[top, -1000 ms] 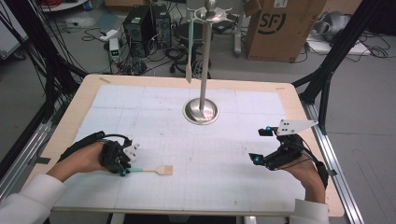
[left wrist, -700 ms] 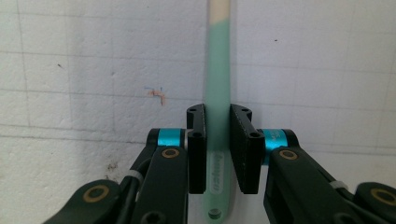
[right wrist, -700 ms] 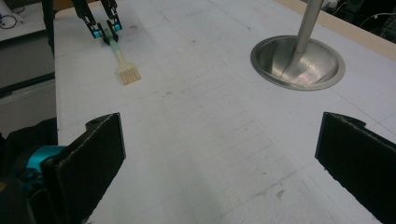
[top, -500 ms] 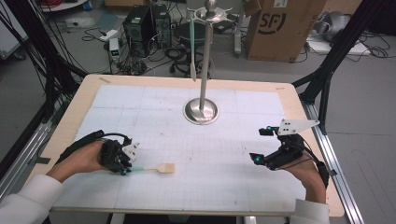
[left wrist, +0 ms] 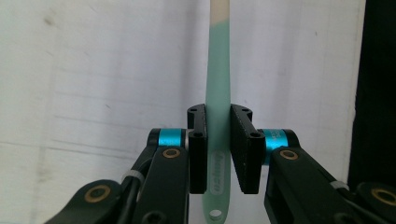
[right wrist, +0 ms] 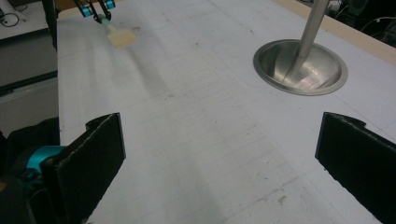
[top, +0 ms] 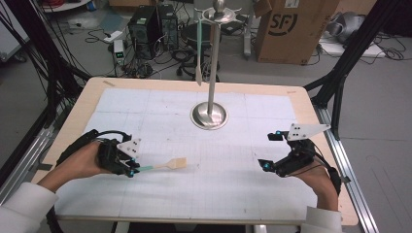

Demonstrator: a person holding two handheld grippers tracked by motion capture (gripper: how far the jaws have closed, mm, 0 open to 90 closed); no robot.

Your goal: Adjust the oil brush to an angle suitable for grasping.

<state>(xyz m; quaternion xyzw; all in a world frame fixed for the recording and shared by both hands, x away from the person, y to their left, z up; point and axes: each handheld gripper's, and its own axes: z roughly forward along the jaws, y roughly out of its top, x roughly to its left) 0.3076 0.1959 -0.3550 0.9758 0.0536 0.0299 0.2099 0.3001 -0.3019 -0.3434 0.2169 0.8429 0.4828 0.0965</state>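
Already clamped by its mint handle in the left hand-held gripper point(top: 130, 166), the spatula point(top: 167, 165) points rightward just over the table point(top: 272, 204), the stand point(top: 210, 73) well beyond, right hand-held gripper point(top: 270, 166) agape

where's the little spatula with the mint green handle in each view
high view: the spatula sits lower left of centre, its handle end in the left gripper, pale blade pointing right.
left gripper view: the green handle runs up the middle, clamped between the two black jaws.
right gripper view: far off at top left, pale blade above the mat.
shared landmark: the steel stand base, also at upper right in the right gripper view.
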